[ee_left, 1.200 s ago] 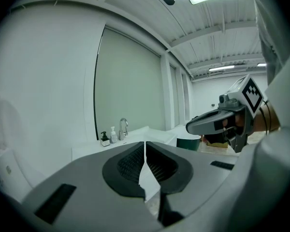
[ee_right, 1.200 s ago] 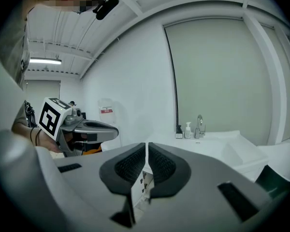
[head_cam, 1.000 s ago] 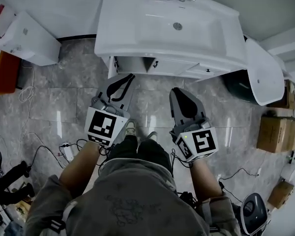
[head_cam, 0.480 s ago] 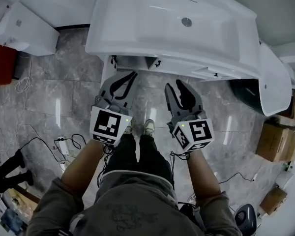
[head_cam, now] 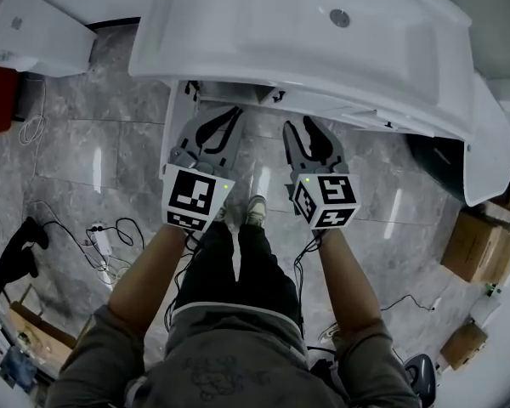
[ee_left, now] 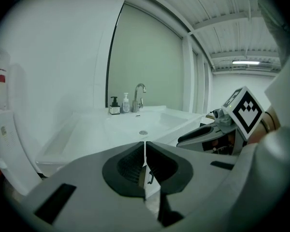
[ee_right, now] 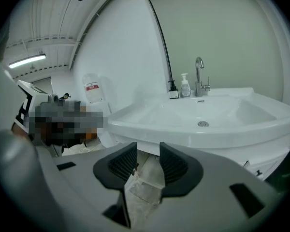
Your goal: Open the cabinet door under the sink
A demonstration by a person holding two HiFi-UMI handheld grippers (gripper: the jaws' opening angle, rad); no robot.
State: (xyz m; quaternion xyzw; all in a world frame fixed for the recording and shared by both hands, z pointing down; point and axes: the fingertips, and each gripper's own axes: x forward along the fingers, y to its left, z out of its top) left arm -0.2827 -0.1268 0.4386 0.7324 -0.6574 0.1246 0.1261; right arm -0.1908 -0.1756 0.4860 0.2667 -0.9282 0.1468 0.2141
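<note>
The white sink [head_cam: 263,32] fills the top of the head view, with the cabinet front [head_cam: 234,92] tucked under its rim. A small dark door handle [head_cam: 278,97] shows there. My left gripper [head_cam: 231,113] is shut and empty, its tips just below the cabinet's left part. In the left gripper view a handle [ee_left: 150,178] peeks through the thin slit of my left gripper [ee_left: 144,154]. My right gripper [head_cam: 310,127] is open and empty, a little short of the cabinet and right of the handle. In the right gripper view my right gripper [ee_right: 149,153] points under the sink [ee_right: 208,117].
A faucet [ee_left: 139,93] and two soap bottles [ee_left: 120,104] stand at the sink's back. A white box [head_cam: 30,28] stands on the left, a white fixture [head_cam: 490,134] and dark bin [head_cam: 433,155] on the right. Cables [head_cam: 102,245] and cardboard boxes [head_cam: 484,245] lie on the tile floor.
The person has stepped closer to the sink. Both grippers have moved forward toward the cabinet front and closer together. Left stays shut, right stays open.
</note>
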